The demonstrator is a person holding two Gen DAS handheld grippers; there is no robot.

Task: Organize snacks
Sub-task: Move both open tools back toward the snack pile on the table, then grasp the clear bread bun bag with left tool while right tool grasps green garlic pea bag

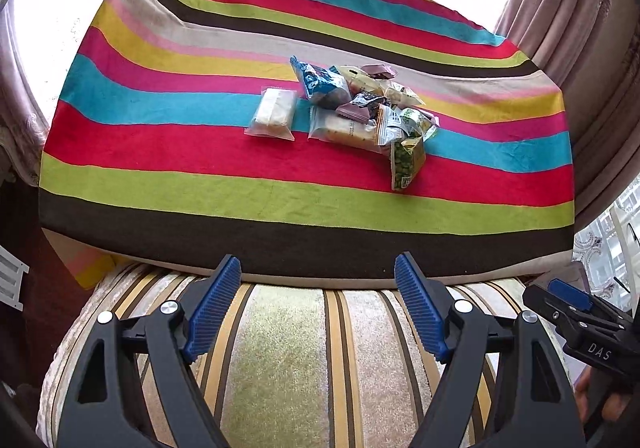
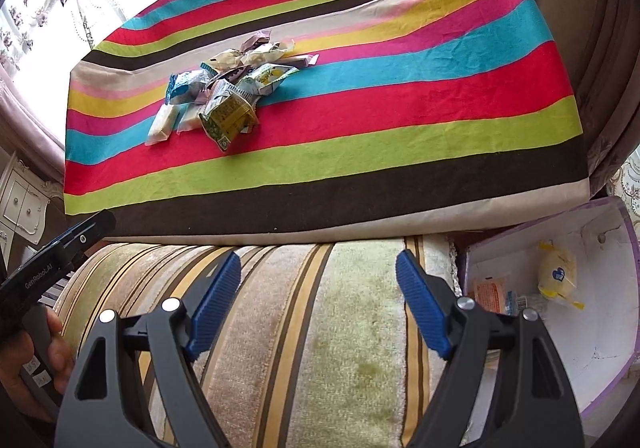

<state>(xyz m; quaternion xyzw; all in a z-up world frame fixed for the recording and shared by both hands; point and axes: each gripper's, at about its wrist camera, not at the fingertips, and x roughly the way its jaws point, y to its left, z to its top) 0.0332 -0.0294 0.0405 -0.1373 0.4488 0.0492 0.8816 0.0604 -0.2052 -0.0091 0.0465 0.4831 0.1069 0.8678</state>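
Snacks: loose pile of small crinkly foil and plastic snack packets (image 1: 352, 103) mid striped-cloth tabletop (image 1: 200, 183). Light, soft, slippery, crushable; pinch flat sealed edges. Left claw (image 1: 318, 300) and right claw (image 2: 318, 300) both wide, empty, hovering well short. White open box (image 2: 600, 328) at right holds few packets.

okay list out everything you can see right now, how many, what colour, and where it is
snack pile: one heap, count unclear, mixed wrappers, middle of the cloth
clear packet: one, whitish, just left of the pile, apart from it
green packet: one, green and yellow, near edge of the pile
cloth: one, multicoloured stripes, covering the table
cushion: one, green, beige and brown stripes, in front of the table
box: one, white inside with purple edge, right of the cushion, a yellow packet and another snack inside
curtains: pinkish, behind the table
left gripper: open, over the cushion
right gripper: open, over the cushion
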